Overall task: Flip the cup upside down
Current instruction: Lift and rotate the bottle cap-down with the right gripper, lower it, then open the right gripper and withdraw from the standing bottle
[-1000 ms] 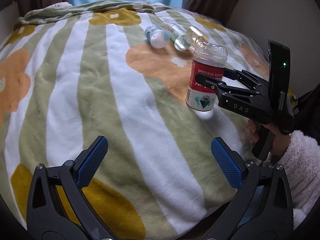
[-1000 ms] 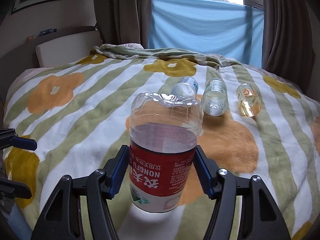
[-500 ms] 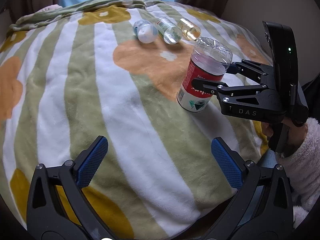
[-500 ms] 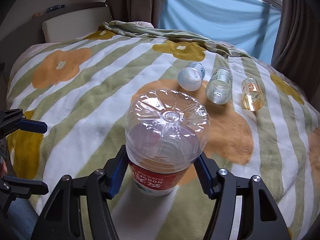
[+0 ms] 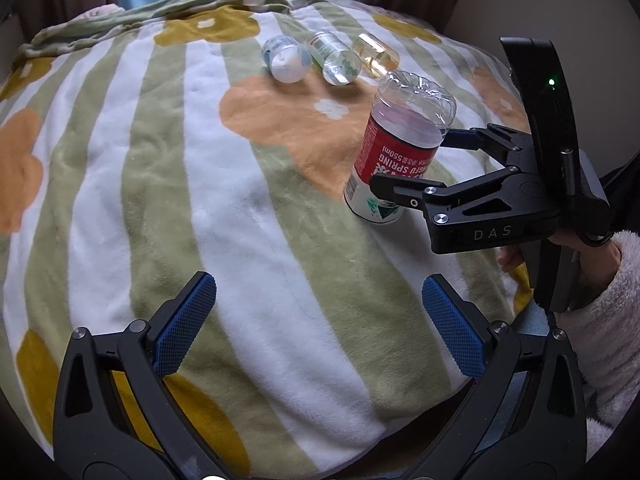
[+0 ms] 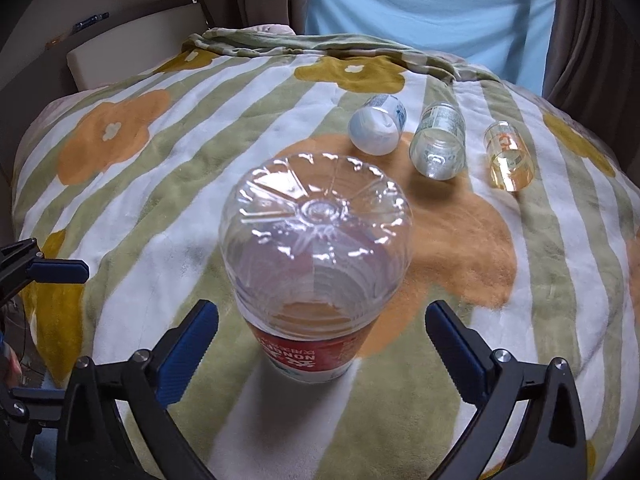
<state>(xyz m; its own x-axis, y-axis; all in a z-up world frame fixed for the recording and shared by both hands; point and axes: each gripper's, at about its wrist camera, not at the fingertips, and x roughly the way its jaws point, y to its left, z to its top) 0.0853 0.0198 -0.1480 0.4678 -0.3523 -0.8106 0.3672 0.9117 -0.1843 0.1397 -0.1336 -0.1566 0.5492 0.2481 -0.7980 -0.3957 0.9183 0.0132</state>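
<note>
Cup: the clear cut-bottle cup [image 6: 316, 264] with a red label is standing upside down on the bed blanket [image 6: 160, 208], ridged base facing up, leaning slightly; its open rim is pressing into the fleece and is hidden from both views.
Label: the printing is reading upside down; only part of it is showing in the right wrist view, the rest hidden under the cup's bulging base.
Right gripper: the right gripper [image 6: 322, 344] is sitting around the cup with jaws spread wide, a gap showing on each side, blue pads [image 6: 188, 350] not touching it; from the left wrist view [image 5: 416, 168] the near finger is crossing in front of the label.
Left gripper: the left gripper [image 5: 320, 320] is hovering over the near blanket, jaws wide apart and holding nothing, well apart from the cup.
Beyond: three small cups are lying on their sides in a row, a whitish cup [image 6: 376, 126], a clear cup [image 6: 438, 144], and an amber cup [image 6: 508, 158].
Edges: a blue cloth [image 6: 420, 12] and curtains are cut off by the fisheye rim.
</note>
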